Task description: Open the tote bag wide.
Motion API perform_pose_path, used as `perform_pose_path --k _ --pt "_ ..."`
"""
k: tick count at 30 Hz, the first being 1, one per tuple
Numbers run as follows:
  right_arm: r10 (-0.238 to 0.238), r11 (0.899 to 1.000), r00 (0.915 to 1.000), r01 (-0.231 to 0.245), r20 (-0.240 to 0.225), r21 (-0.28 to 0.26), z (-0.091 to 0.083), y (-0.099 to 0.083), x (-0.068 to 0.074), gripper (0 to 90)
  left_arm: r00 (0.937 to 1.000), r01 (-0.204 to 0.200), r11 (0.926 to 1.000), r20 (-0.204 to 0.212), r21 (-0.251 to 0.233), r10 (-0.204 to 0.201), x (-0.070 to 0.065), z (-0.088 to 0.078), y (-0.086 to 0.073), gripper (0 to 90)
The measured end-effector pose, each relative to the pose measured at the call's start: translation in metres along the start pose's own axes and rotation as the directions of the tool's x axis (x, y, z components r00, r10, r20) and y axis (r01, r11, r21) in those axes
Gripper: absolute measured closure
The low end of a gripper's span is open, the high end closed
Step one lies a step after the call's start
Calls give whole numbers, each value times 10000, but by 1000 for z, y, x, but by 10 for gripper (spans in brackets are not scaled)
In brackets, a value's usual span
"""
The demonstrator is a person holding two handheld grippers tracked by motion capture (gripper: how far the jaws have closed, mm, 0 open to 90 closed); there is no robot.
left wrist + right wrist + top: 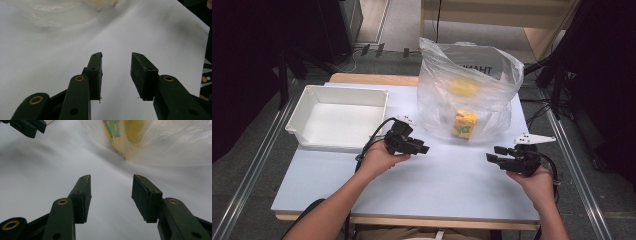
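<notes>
A white tabletop (447,185) lies on a light wooden board whose edge shows at the near and far sides; grey carpeted floor (257,130) surrounds it; metal rails (247,185) run along the floor on both sides of the table; beyond the far edge stands pale wooden furniture (497,15), with black cables (362,52) trailing on the floor; dark drapes or equipment (252,60) fill the left and right margins; the light is even and soft.

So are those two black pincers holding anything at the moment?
No, nothing is held. The left gripper and the right gripper both stand open over the bare white table, short of the clear plastic bag.
</notes>
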State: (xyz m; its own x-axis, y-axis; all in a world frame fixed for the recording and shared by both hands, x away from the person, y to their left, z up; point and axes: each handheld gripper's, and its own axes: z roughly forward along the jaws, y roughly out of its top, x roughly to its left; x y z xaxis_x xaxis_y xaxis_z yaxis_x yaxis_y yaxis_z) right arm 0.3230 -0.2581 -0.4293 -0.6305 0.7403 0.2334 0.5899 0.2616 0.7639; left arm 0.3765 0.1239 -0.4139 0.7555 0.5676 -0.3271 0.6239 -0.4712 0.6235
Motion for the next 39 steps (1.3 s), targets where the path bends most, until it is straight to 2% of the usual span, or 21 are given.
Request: perform_pose_path --k 2,4,7,10,14,18,21,23,25,28,30,31,35,39 --pt "29 10000 10000 -28 84 -83 -2 1 1 521 9998 154 9999 120 -27 -153 -1 -1 2 641" --pt "26 10000 9999 -25 158 -58 -3 1 1 525 9993 382 9992 29 92 -382 -2 -1 7 605" --pt "118 9999 9995 -118 281 0 -6 3 0 554 9994 348 9994 -54 57 -348 -5 -4 13 631" --pt "331 9994 9988 -326 362 -131 -12 8 -3 595 9993 182 9998 -317 12 -182 -8 -7 21 632" --pt "582 9980 9975 -572 411 -261 -24 15 -10 632 9986 348 9993 -383 -160 -354 -7 -12 29 622" --pt "568 9976 9975 -551 422 -412 -35 21 -20 647 9978 459 9984 -459 -341 -475 -5 -18 38 610" --pt "634 9972 9971 -616 422 -424 -43 25 -28 678 9979 397 9984 -494 -393 -417 -6 -21 45 584" --pt "636 9972 9974 -621 353 -415 -47 29 -32 713 9982 277 9990 -524 -357 -295 -6 -22 50 579" --pt "677 9968 9973 -665 274 -433 -50 34 -36 756 9977 320 9990 -585 -310 -338 -6 -23 55 571" --pt "649 9978 9975 -644 285 -161 -53 45 -39 846 9970 370 9990 -666 -250 -386 -5 -25 64 564" --pt "634 9980 9975 -636 309 59 -55 52 -40 900 9965 407 9990 -721 -192 -420 -5 -27 72 581" --pt "601 9981 9978 -605 266 148 -55 56 -41 900 9964 383 9991 -756 -172 -395 -6 -28 76 617" --pt "528 9977 9977 -546 436 409 -55 73 -42 900 9911 31 9992 -1325 -400 -84 -11 -32 92 674" --pt "413 9981 9982 -432 433 443 -54 88 -43 900 9818 -123 9975 -1900 -692 -11 -16 -35 109 685"
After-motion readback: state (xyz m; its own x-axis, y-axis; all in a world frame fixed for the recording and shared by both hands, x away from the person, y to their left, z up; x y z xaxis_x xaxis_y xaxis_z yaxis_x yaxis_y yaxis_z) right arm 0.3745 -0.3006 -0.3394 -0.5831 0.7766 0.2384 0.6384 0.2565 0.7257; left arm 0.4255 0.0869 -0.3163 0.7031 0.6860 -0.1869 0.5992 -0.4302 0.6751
